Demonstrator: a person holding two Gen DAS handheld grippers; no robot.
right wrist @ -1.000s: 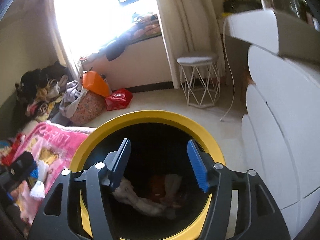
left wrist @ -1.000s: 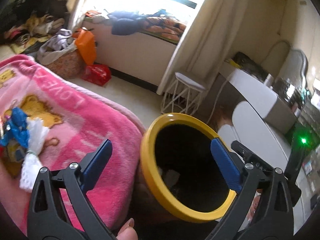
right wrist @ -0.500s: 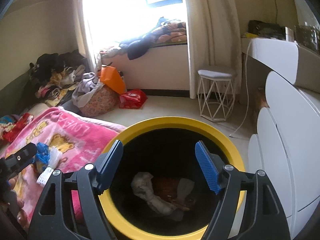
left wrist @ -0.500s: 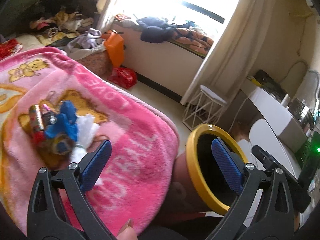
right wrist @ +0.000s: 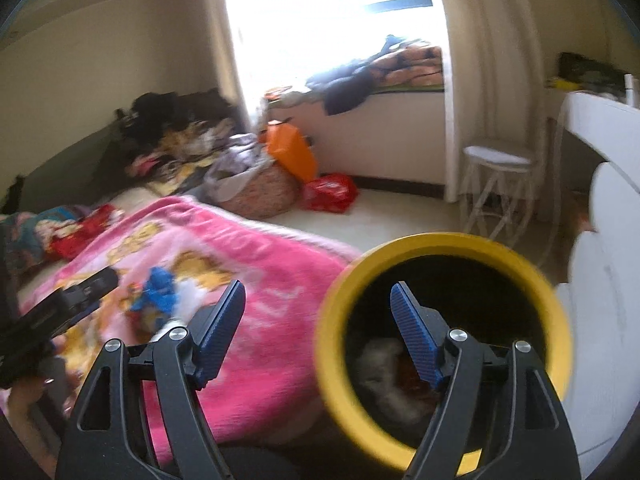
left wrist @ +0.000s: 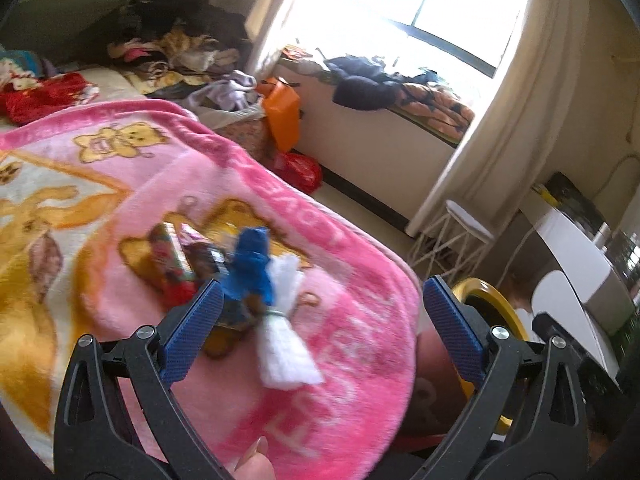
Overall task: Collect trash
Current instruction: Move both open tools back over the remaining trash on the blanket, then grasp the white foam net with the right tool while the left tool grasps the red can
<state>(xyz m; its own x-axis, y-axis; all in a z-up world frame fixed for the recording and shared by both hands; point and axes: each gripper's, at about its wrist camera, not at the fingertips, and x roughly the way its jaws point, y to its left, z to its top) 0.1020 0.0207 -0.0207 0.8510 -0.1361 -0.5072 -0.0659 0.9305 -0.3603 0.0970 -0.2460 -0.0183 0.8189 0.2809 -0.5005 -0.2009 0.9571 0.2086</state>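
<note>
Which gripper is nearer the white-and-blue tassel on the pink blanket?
Left. The left gripper frames the tassel between open fingers; the right gripper sits farther off, beside the yellow-rimmed bin.

Trash pile (left wrist: 224,272) blurred, items unclear; bin (left wrist: 486,294) mostly hidden behind blanket (left wrist: 340,380).

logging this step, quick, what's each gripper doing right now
left gripper: open, holding nothing.
right gripper: open, holding nothing.
</note>
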